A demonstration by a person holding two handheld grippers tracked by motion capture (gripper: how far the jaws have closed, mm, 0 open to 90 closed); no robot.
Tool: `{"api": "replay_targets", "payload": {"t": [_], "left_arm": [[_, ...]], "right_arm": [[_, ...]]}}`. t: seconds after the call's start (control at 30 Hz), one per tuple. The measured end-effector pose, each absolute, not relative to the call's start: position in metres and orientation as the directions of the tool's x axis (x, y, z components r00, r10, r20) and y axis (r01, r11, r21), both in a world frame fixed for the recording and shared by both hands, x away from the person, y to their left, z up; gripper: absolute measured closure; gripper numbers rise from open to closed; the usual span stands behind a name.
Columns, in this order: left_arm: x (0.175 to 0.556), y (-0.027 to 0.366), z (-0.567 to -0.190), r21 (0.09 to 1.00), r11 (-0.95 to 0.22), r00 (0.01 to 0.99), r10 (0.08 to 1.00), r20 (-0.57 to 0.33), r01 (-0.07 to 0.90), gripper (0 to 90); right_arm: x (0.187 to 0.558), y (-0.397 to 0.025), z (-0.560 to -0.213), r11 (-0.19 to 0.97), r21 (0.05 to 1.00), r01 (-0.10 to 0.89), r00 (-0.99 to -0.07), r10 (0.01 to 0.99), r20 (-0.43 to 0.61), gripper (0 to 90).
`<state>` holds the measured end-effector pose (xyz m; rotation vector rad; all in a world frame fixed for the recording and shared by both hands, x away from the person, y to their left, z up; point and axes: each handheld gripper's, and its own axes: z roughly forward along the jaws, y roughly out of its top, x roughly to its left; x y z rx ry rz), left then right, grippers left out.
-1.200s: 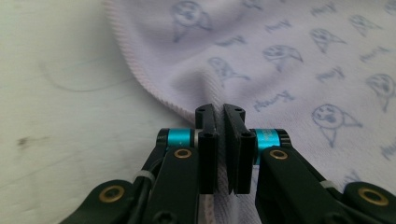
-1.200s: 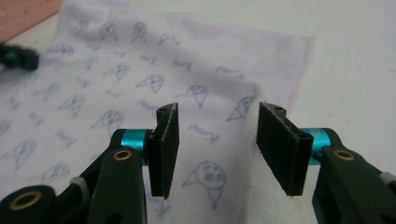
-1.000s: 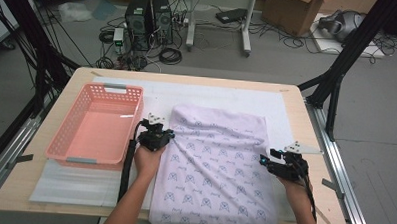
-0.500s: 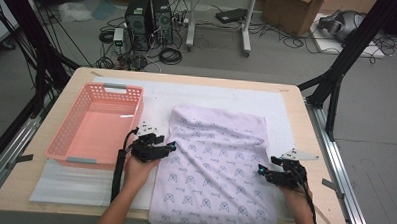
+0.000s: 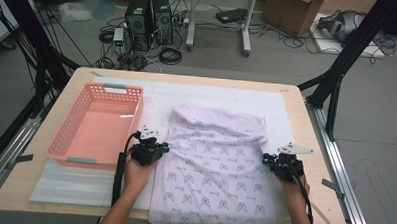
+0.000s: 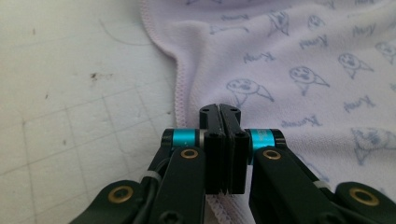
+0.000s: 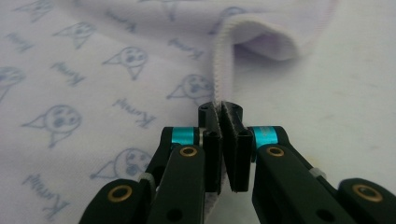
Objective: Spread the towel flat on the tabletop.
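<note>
Pink basket (image 5: 93, 126) just beside left gripper (image 5: 161, 149)

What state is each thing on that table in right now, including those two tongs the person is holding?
Left tongs: shut on the cloth's left hem.
Right tongs: shut on the cloth's right hem.
Cloth: spread flat on the table, near edge hanging over the front, far right corner folded over.
Pink basket: upright, empty.
White mat: lying flat under the cloth and the basket.

A pink basket (image 5: 93, 126) is set on a white mat (image 5: 212, 95) at the left of the counter (image 5: 44, 186). Computer towers (image 5: 149, 12) and cables (image 5: 171, 55) are seen on the floor beyond.
</note>
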<state>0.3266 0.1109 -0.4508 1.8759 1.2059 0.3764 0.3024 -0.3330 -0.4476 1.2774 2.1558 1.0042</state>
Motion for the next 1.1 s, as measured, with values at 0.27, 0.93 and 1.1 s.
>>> {"api": "replay_targets", "payload": {"t": [0.27,0.93,1.1], "left_arm": [[0.31,0.124,-0.449,0.778,-0.105,0.512,0.805,-0.299,0.619,53.1],[0.259,0.117,-0.452,0.785,-0.226,0.554,0.814,-0.173,0.577,86.9],[0.248,0.123,-0.452,0.779,-0.218,0.559,0.805,-0.197,0.588,87.5]], "right_arm": [[0.29,-0.342,-0.445,0.231,0.797,0.559,-0.426,0.904,0.037,53.2],[0.229,-0.351,-0.45,0.325,0.761,0.561,-0.553,0.832,0.052,87.4],[0.224,-0.355,-0.448,0.325,0.754,0.571,-0.557,0.828,0.065,88.4]]}}
